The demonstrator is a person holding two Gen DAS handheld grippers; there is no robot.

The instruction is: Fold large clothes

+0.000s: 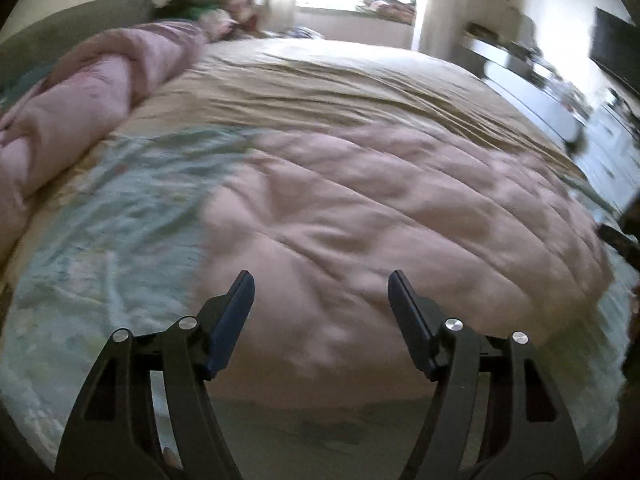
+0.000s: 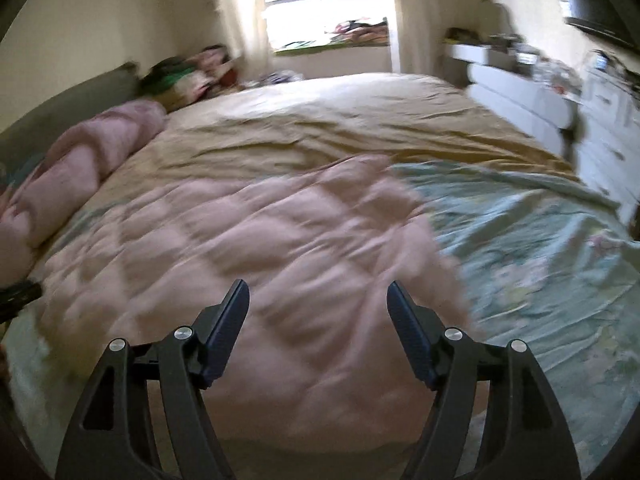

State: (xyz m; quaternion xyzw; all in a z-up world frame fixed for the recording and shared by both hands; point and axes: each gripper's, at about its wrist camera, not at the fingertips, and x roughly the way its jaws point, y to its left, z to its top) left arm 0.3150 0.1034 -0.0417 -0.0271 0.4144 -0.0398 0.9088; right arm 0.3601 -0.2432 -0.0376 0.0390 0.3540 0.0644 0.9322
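A large pink quilted cover (image 1: 380, 216) lies spread flat on the bed, over a pale green floral sheet (image 1: 112, 216). It also shows in the right wrist view (image 2: 248, 248), with the green sheet (image 2: 532, 248) to its right. My left gripper (image 1: 321, 280) is open and empty, above the near edge of the pink cover. My right gripper (image 2: 318, 289) is open and empty, also above the cover's near part. Both views are blurred by motion.
A rolled pink blanket (image 1: 80, 92) lies along the bed's left side. A tan sheet (image 1: 340, 76) covers the far half. Pillows and clothes (image 2: 188, 72) pile up at the far left. White drawers (image 2: 532, 96) stand right of the bed, under a window (image 2: 324, 0).
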